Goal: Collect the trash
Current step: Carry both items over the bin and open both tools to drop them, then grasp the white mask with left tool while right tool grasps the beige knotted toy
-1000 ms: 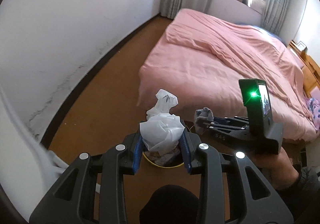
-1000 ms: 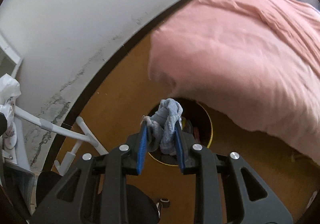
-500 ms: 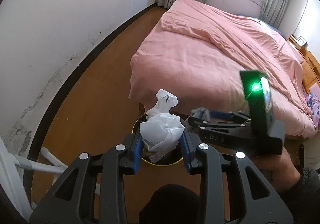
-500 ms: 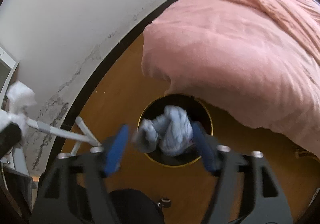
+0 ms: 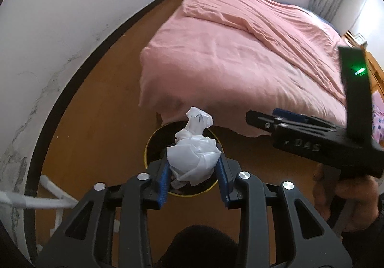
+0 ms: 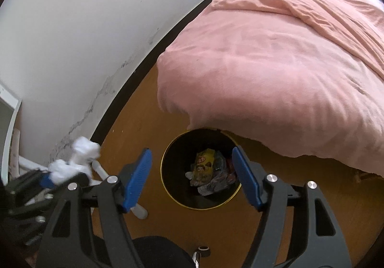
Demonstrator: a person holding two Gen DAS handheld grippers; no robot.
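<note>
My left gripper (image 5: 192,160) is shut on a crumpled white plastic bag (image 5: 192,160); its blue pads still touch both sides while the jaws are opening. The bag hangs right above a black bin with a yellow rim (image 5: 147,148). In the right wrist view this bag (image 6: 74,160) and the left gripper show at the lower left, beside the bin (image 6: 163,167). My right gripper (image 6: 191,150) stands open over the bin with nothing between its fingers. A yellow wrapper (image 6: 204,162) and grey crumpled trash (image 6: 216,181) lie inside. The right gripper (image 5: 264,121) also appears at the right, held by a hand (image 5: 348,196).
A bed under a pink cover (image 6: 276,64) overhangs the bin's far side. White tube legs (image 6: 100,172) stand on the wooden floor left of the bin. A white wall with a dark skirting board (image 5: 79,69) runs along the left.
My right gripper opened and the grey cloth dropped out of it into the bin. My left gripper came down closer over the bin with the white bag.
</note>
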